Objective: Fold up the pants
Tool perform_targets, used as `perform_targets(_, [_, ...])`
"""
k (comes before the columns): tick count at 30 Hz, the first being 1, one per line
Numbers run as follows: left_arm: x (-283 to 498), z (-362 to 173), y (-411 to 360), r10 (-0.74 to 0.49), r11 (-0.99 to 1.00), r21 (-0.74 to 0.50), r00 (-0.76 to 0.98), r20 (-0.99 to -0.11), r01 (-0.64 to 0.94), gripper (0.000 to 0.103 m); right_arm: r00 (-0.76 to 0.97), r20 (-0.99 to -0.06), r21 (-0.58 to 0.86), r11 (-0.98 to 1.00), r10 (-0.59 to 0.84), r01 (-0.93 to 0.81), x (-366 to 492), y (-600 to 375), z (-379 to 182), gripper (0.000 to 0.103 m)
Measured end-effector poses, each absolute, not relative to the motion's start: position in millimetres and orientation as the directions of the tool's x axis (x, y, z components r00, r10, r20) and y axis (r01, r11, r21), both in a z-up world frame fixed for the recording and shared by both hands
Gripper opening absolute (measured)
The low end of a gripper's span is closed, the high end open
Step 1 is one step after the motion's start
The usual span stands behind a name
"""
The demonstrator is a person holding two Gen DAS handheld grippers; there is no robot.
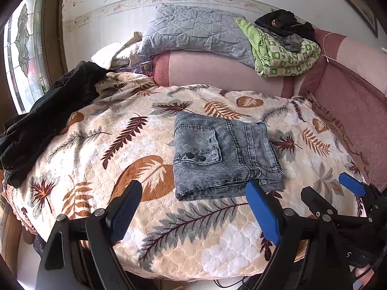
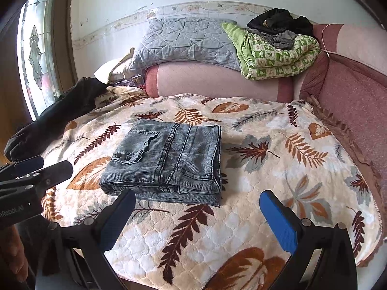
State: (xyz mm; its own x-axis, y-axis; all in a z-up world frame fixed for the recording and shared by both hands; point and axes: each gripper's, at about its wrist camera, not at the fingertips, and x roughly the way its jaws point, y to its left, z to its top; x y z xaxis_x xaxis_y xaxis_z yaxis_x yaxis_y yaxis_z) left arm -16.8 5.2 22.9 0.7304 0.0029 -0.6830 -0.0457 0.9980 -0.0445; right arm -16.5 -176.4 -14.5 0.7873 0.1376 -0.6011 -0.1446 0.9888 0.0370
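Note:
Grey washed-denim pants (image 1: 223, 154) lie folded into a compact rectangle on the leaf-patterned blanket (image 1: 135, 145), back pocket up. They also show in the right wrist view (image 2: 167, 162). My left gripper (image 1: 193, 193) is open and empty, held just in front of the pants' near edge. My right gripper (image 2: 197, 205) is open and empty, also in front of the pants, to their right. The right gripper shows at the right edge of the left wrist view (image 1: 333, 191), and the left gripper at the left edge of the right wrist view (image 2: 41, 166).
A dark garment (image 1: 48, 118) lies at the blanket's left edge. At the back, a grey quilted pillow (image 1: 193, 33), a green folded quilt (image 1: 283, 50) with dark clothes on top, and pink cushions (image 1: 217, 70). A pink sofa side (image 1: 350, 111) is on the right.

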Motion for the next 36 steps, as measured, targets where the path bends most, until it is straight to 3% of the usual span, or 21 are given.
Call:
perform_targets(24, [-12.1, 20.9, 5.0, 0.006, 0.998, -0.04, 0.723, -0.691, -0.046, 0.088, 0.788, -0.601, 0.03, 0.989, 0.136, -0.147, -12.2, -177.2, -13.9, 0.103])
perform_targets(30, [-9.6, 21.9, 7.4, -0.02, 0.997, -0.067, 0.725, -0.688, -0.037, 0.102, 0.787, -0.602, 0.03, 0.989, 0.136, -0.148, -11.7, -177.6, -14.1, 0.103])
perform_targets(36, [0.4, 21.8, 7.4, -0.045, 0.996, -0.083, 0.719, -0.693, -0.018, 0.103, 0.786, -0.605, 0.032, 0.99, 0.129, -0.138, -11.0, -178.4, -16.9, 0.103])
